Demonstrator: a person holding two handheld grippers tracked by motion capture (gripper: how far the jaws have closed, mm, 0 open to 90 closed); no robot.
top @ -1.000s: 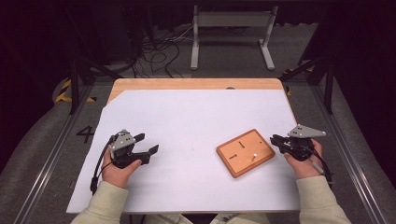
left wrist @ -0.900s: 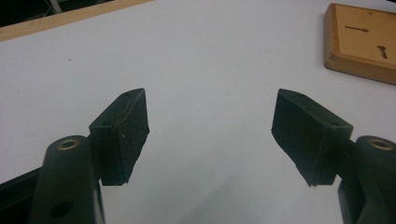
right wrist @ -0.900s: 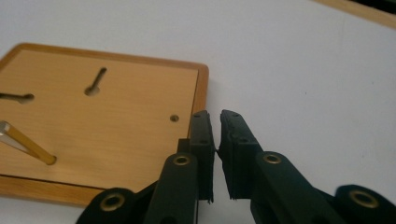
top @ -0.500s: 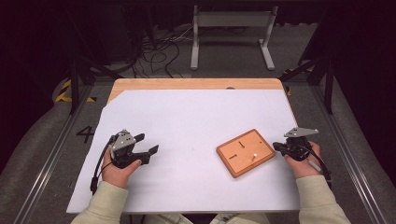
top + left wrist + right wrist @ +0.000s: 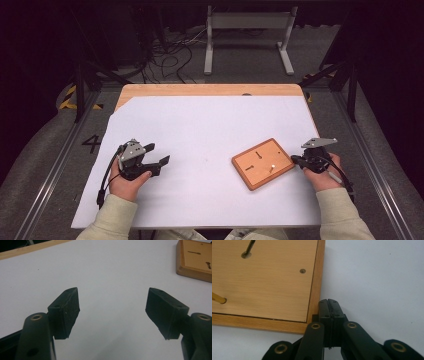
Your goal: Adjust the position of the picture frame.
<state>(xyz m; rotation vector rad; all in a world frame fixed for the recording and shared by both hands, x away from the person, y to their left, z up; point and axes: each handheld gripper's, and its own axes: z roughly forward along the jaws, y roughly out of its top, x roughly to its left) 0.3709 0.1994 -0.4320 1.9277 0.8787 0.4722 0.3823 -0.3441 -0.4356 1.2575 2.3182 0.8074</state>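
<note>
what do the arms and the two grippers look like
Both forearms wear pale cream sleeves. The left gripper is black with a grey plate on top and a black cable looping beside the wrist. The right gripper is black too, topped by a grey three-cornered plate. Up close, its arms carry brass-coloured rivets, and the left gripper's pads are blocky and black.

Light falls from overhead onto the white desk (image 5: 210,125), bright and even, while the room beyond its far edge stays dark. Shadows are soft and short. Both gripper views look slightly soft and grainy.
</note>
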